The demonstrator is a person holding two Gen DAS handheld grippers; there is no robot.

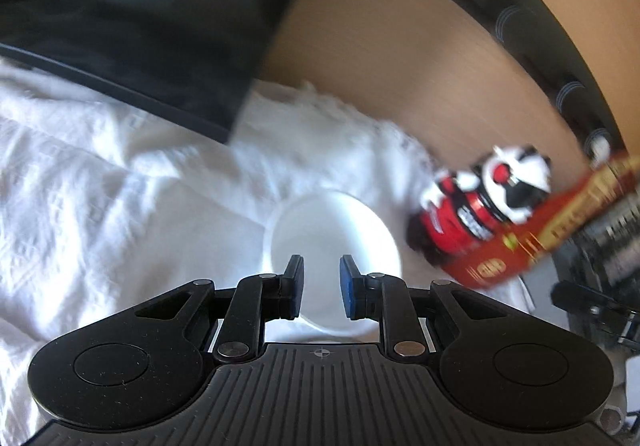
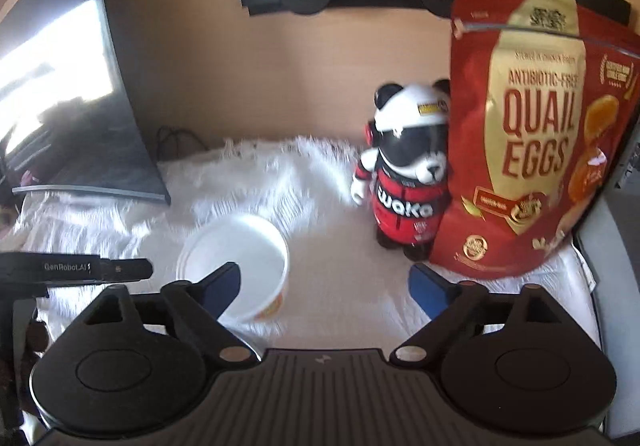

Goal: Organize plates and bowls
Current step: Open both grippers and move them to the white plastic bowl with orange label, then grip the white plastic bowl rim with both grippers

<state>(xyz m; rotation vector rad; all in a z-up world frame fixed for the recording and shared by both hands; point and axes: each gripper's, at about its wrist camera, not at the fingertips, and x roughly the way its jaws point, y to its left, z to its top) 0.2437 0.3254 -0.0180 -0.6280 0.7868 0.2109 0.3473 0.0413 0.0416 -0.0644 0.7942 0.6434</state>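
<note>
One white bowl (image 2: pixel 248 266) on white cloth (image 2: pixel 340 286), left of 1 panda figurine (image 2: pixel 408 173) & 1 quail-egg bag (image 2: pixel 532 149). Right gripper (image 2: pixel 326 286) wide open, empty; left gripper (image 1: pixel 320 292) nearly closed, empty.

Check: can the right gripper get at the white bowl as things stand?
Probably yes. The right gripper is open and empty, the white bowl sits just ahead by its left finger on the white cloth, nothing between them. The panda figure and quail egg bag stand off to the right.
</note>
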